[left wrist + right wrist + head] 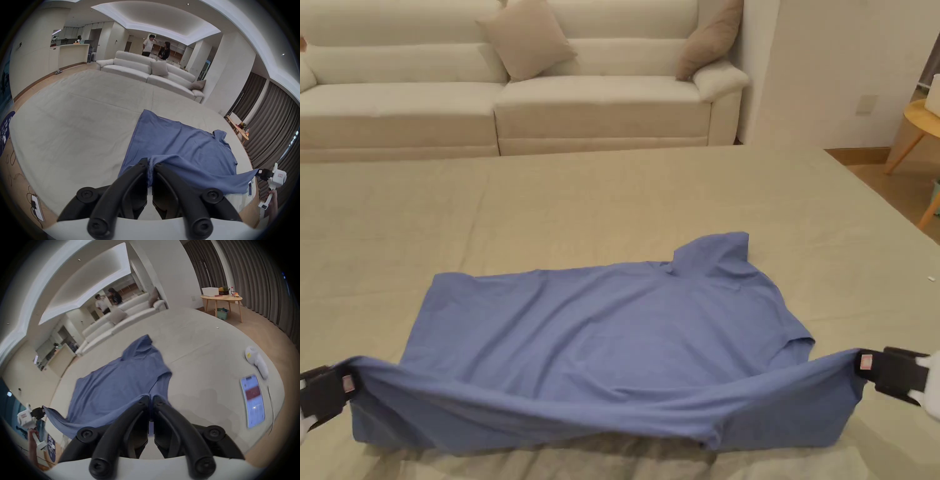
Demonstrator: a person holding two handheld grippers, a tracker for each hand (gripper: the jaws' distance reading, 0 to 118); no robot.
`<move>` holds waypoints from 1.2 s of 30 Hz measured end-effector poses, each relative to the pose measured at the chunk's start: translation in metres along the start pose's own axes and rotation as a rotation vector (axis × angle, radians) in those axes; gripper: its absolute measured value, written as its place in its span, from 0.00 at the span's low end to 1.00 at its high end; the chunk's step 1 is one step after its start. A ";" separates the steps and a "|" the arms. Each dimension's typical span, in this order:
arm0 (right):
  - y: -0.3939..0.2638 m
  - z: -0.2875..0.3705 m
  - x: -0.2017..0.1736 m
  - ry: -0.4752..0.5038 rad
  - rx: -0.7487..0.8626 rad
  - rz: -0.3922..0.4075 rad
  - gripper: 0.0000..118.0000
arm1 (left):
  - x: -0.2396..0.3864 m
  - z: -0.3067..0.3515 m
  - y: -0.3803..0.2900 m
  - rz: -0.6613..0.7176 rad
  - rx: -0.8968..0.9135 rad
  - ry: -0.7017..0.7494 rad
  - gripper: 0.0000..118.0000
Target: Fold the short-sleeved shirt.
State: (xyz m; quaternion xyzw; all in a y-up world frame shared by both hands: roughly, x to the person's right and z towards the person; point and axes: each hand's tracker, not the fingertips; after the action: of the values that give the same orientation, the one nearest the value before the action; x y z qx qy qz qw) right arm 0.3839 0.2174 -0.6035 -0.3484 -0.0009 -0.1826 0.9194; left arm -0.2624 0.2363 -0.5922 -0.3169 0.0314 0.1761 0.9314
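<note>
Between the two grippers, a blue short-sleeved shirt (600, 337) hangs by its near edge. The left gripper (151, 165) is clamped on one corner, the right gripper (151, 398) on the other, both w/ jaws pressed together on cloth. The edge sags in the middle between them; beyond them the rest of the shirt lies spread on the beige sheet (612, 194), one sleeve (715, 250) at the far side. The fabric looks thin, light and limp, w/ no stiffness, so it will likely drape and crease wherever unsupported; corners and hem seem the surest hold. Just off to the right gripper's right lie a phone (252, 400) and a white device (256, 361), clear of the shirt. Farther out: a sofa (506, 106) and a wooden side table (222, 302). Nothing appears to block folding the edge forward.
</note>
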 end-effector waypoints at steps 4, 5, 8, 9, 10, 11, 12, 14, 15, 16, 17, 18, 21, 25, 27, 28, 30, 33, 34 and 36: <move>0.043 -0.083 0.000 -0.081 -0.116 -0.012 0.05 | 0.003 -0.090 0.028 -0.009 -0.095 0.057 0.01; 0.049 -0.099 0.001 -0.068 -0.134 -0.029 0.05 | 0.002 -0.107 0.033 -0.003 -0.122 0.059 0.01; 0.060 -0.139 -0.008 -0.124 -0.142 0.001 0.05 | 0.003 -0.146 0.045 0.003 -0.135 0.091 0.01; 0.061 -0.149 -0.011 -0.118 -0.141 0.004 0.05 | 0.004 -0.155 0.047 -0.009 -0.148 0.108 0.01; 0.061 -0.161 -0.015 -0.147 -0.143 0.038 0.05 | 0.004 -0.166 0.048 -0.036 -0.165 0.114 0.01; 0.060 -0.172 -0.017 -0.180 -0.167 0.045 0.05 | 0.004 -0.175 0.047 -0.055 -0.177 0.115 0.01; 0.057 -0.181 -0.019 -0.203 -0.189 0.053 0.05 | 0.006 -0.181 0.045 -0.082 -0.202 0.128 0.01; 0.049 -0.194 -0.023 -0.225 -0.208 0.095 0.05 | 0.008 -0.191 0.039 -0.112 -0.217 0.151 0.01; 0.045 -0.198 -0.025 -0.244 -0.207 0.123 0.05 | 0.008 -0.191 0.036 -0.112 -0.215 0.149 0.01; 0.040 -0.199 -0.027 -0.255 -0.212 0.149 0.05 | 0.007 -0.193 0.033 -0.107 -0.212 0.151 0.01; 0.036 -0.200 -0.027 -0.243 -0.206 0.166 0.05 | 0.005 -0.194 0.032 -0.106 -0.223 0.146 0.01; 0.033 -0.202 -0.026 -0.251 -0.210 0.199 0.05 | 0.003 -0.195 0.029 -0.109 -0.227 0.145 0.01; 0.034 -0.199 -0.013 -0.243 -0.154 0.237 0.66 | -0.007 -0.191 0.025 -0.094 -0.249 0.139 0.42; 0.040 -0.116 -0.018 -0.124 0.099 0.236 0.96 | -0.016 -0.125 0.033 -0.006 -0.056 0.030 0.94; 0.038 -0.055 -0.038 -0.048 0.175 0.243 0.97 | -0.010 -0.074 0.033 -0.018 0.062 -0.021 0.94; 0.032 -0.024 -0.045 -0.036 0.255 0.247 0.98 | -0.006 -0.046 0.031 -0.068 0.114 -0.012 0.94; 0.020 0.026 -0.057 -0.016 0.316 0.266 1.00 | 0.004 -0.002 0.022 -0.159 0.175 0.069 0.93; 0.001 0.066 -0.054 0.022 0.334 0.247 0.89 | 0.007 0.046 0.004 -0.237 0.187 0.030 0.45; -0.005 0.079 -0.056 0.027 0.326 0.238 0.71 | 0.006 0.058 -0.003 -0.235 0.194 0.015 0.14; -0.017 0.098 -0.058 0.023 0.347 0.241 0.50 | 0.004 0.068 -0.011 -0.202 0.155 0.009 0.00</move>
State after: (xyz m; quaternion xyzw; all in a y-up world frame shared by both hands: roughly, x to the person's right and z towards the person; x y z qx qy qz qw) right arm 0.3367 0.2877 -0.5261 -0.1805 0.0200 -0.0723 0.9807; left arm -0.2587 0.2705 -0.5321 -0.2465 0.0169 0.0769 0.9660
